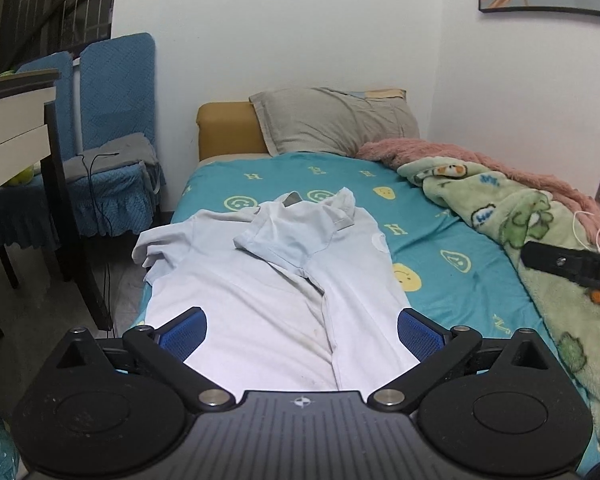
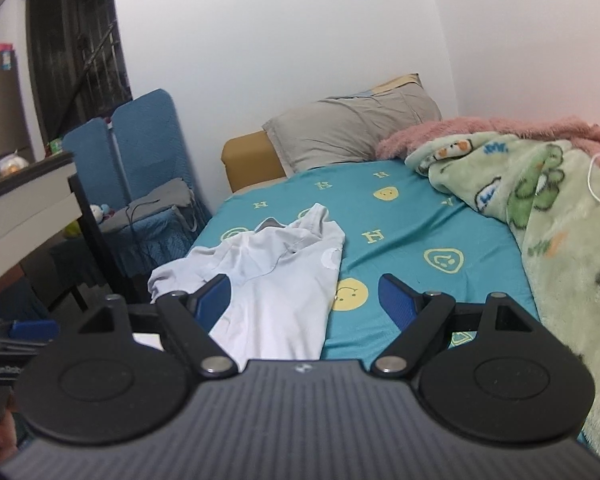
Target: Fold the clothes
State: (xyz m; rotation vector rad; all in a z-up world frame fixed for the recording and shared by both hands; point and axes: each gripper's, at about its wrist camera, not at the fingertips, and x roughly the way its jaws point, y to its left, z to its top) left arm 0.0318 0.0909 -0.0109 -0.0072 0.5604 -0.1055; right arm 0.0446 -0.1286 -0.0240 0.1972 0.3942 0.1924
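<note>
A pale blue-white polo shirt [image 1: 268, 280] lies lengthwise on the teal smiley-print bed sheet [image 1: 440, 220], collar toward the pillow, one sleeve folded across its chest, the other sleeve hanging near the bed's left edge. My left gripper [image 1: 302, 330] is open and empty above the shirt's lower part. My right gripper [image 2: 304, 300] is open and empty, hovering over the shirt's right hem edge [image 2: 284, 292] and the sheet [image 2: 420, 216]. Part of the right gripper shows in the left wrist view [image 1: 572, 266]; part of the left gripper shows at the right wrist view's left edge [image 2: 20, 340].
A grey pillow [image 1: 332, 120] lies at the bed head. A green cartoon blanket [image 1: 540, 240] and a pink fleece [image 1: 440, 152] are heaped along the right side. Blue-covered chairs [image 1: 116, 140] and a table [image 1: 16, 120] stand left of the bed.
</note>
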